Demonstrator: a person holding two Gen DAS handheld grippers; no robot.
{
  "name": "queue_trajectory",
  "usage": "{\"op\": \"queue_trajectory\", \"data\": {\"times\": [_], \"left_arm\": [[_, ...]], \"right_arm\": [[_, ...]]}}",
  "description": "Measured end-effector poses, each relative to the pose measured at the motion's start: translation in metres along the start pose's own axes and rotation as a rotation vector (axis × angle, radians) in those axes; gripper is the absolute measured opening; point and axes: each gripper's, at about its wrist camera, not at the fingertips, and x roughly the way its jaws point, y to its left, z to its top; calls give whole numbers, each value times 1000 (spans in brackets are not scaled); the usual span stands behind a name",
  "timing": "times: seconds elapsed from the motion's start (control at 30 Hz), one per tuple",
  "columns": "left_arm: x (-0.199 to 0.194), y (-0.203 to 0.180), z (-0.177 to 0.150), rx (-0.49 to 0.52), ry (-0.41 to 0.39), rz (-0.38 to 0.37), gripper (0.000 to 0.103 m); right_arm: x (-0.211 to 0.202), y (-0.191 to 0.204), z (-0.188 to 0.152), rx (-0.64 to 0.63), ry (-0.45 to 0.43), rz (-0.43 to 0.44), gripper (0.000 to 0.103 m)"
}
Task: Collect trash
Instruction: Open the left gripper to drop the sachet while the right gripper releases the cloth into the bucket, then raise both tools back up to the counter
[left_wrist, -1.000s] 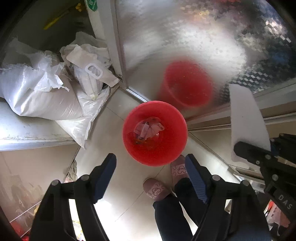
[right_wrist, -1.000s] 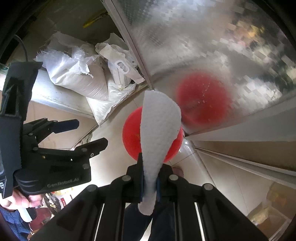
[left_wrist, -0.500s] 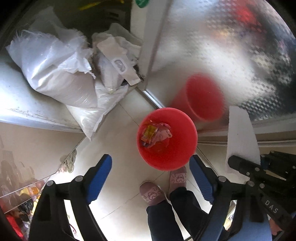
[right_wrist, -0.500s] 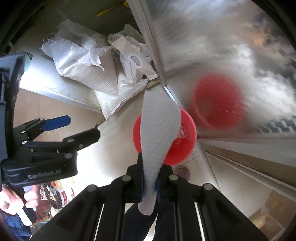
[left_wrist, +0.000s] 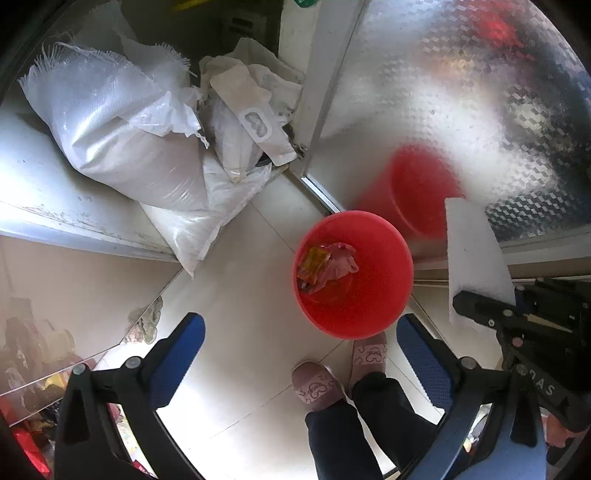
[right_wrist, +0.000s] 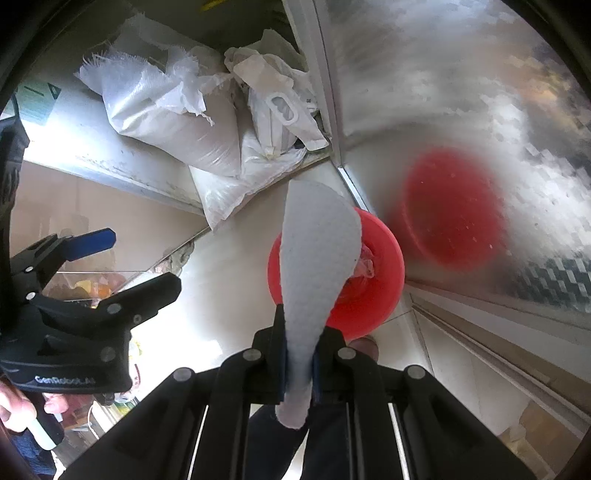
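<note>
Paper towel held above the red bin

The right gripper clamps a white paper towel over the red bin; the left gripper gapes wide, holding nothing.

Red bin on tiled floor

White woven sacks heaped beside a metal door, pink slippers below

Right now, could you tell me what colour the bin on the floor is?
The bin is red, clearest in the left wrist view.
</note>
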Motion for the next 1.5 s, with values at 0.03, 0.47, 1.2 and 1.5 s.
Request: {"op": "queue_trajectory", "data": {"times": [0.03, 0.47, 1.2, 1.5], "left_arm": [[0, 1, 0, 0, 1, 0, 103], [-12, 3, -18, -1, 7, 31, 103], [-294, 4, -41, -37, -253, 18, 103], [-400, -19, -18, 45, -378, 45, 103]], "right_arm": [[1, 0, 0, -5, -2, -7, 9], [3, 9, -8, -44, 22, -77, 79], [-244, 85, -26, -91, -253, -76, 93], [-347, 93, -23, -75, -391, -119, 94]]}}
